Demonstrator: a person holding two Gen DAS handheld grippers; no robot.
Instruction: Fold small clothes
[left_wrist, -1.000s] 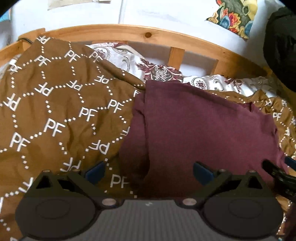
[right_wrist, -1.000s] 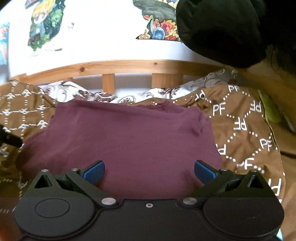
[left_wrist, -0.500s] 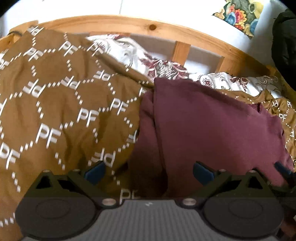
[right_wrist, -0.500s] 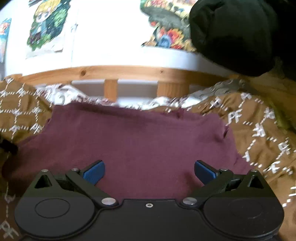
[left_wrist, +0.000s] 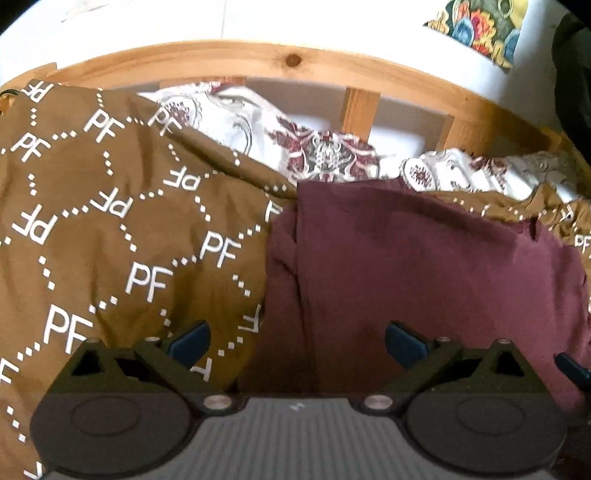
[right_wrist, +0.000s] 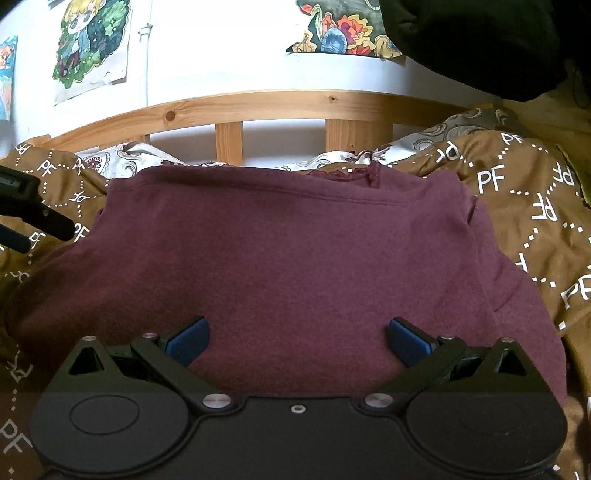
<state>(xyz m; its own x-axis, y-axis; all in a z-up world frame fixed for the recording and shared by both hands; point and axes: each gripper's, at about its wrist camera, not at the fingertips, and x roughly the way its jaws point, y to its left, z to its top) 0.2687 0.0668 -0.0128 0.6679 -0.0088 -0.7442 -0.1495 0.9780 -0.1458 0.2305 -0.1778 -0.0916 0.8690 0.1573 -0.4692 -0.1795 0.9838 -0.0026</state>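
The left gripper (left_wrist: 297, 338) is hovering with its blue-padded fingers (left_wrist: 190, 339) spread wide and holding nothing, straddling the left edge of a maroon garment (left_wrist: 424, 273). The right gripper (right_wrist: 297, 338) is likewise gaping, its blue pads (right_wrist: 408, 341) set apart over the near part of the same maroon garment (right_wrist: 288, 266) without gripping it. The garment is lying folded on a brown bedspread (left_wrist: 110, 229), its stitched hem running across the far side and a bunched fold sitting along its left edge. The bedspread is showing the white letters "PF" repeated inside dotted hexagon outlines, readable in both views and turned at various angles. Beyond it, a white sheet with a dark red ornamental print (left_wrist: 321, 155) is peeking out below a wooden bed rail (right_wrist: 258, 107). On the white wall behind, a cartoon drawing of a blond figure (right_wrist: 88, 48) and a colourful floral poster (right_wrist: 343, 31) are hanging; no writing on them is legible. A dark bulky shape (right_wrist: 480, 40) is filling the upper right corner.
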